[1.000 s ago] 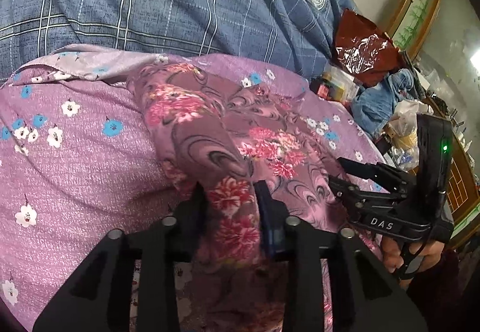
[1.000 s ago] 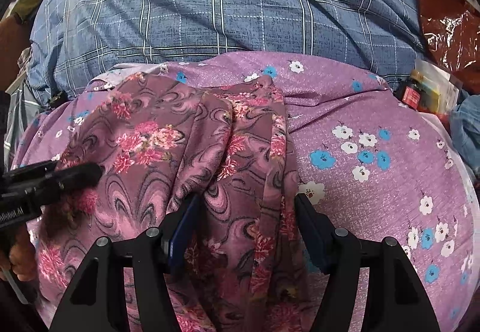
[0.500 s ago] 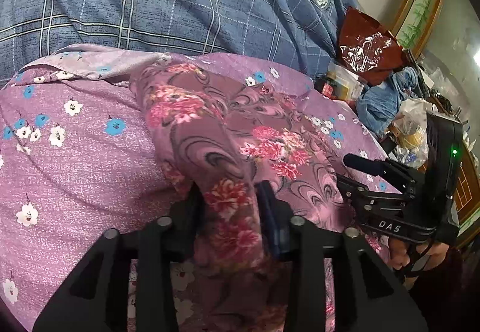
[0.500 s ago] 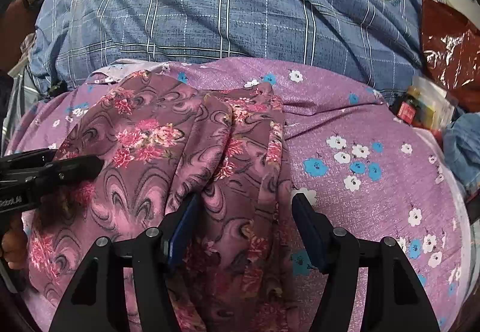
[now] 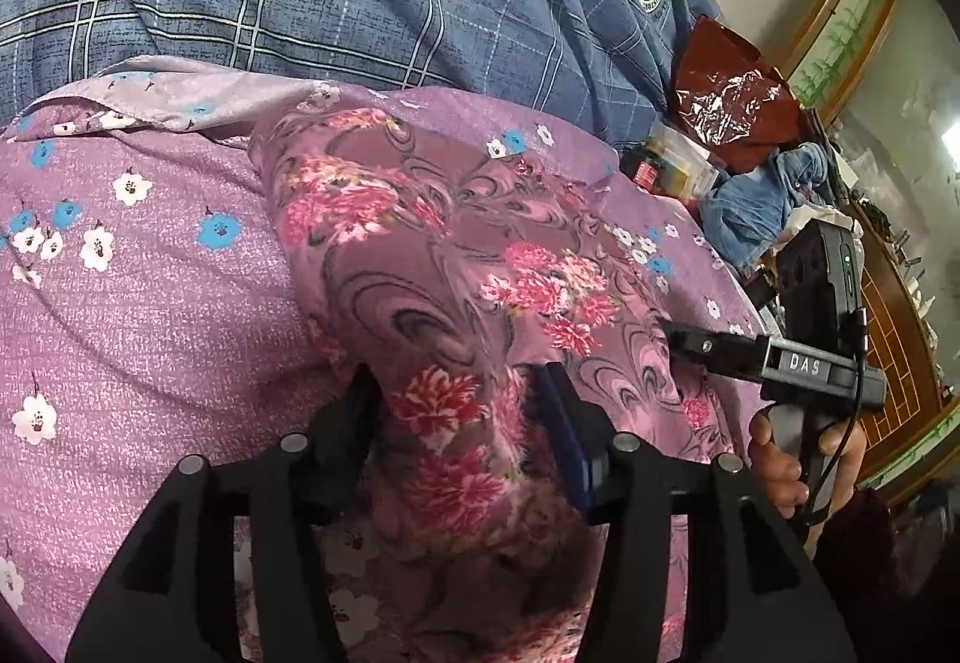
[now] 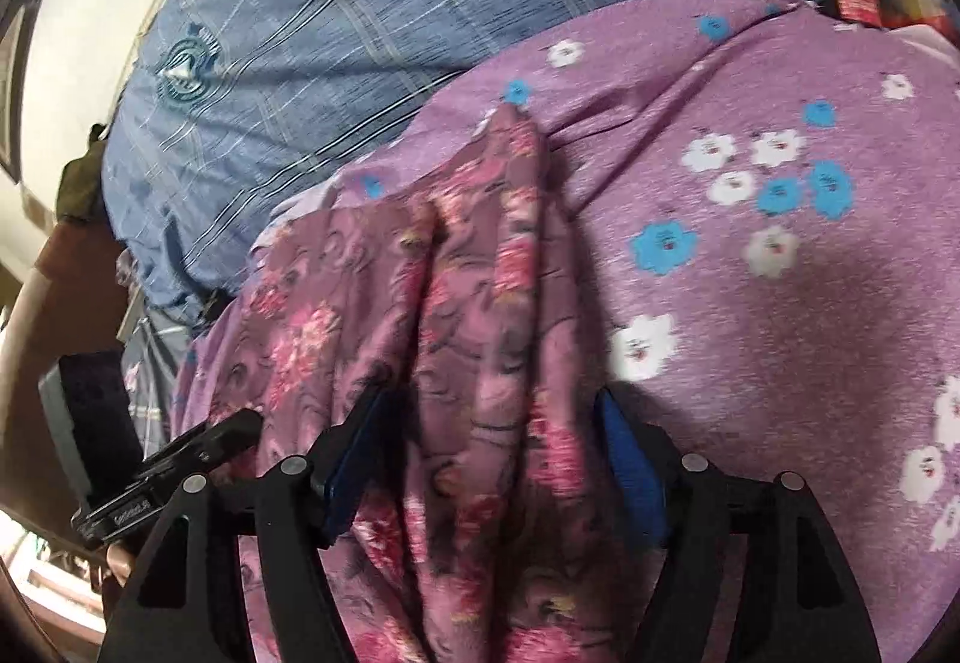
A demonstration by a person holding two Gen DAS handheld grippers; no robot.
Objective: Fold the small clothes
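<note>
Since a second before, your left hand-held gripper (image 5: 462, 417) had let its jaws widen and they were opening, a bunched fold of the floral garment (image 5: 444, 273) between them; I could not tell whether the pads pressed it. Your right hand-held gripper (image 6: 486, 447) had rolled, tilting and blurring its view, its wide jaws opening around a hanging fold without squeezing it. The garment lay on the purple flowered bedsheet (image 5: 132, 315). Only the left view showed your hand (image 5: 780, 465); only the right showed the blue plaid quilt (image 6: 360, 15) edge.
</note>
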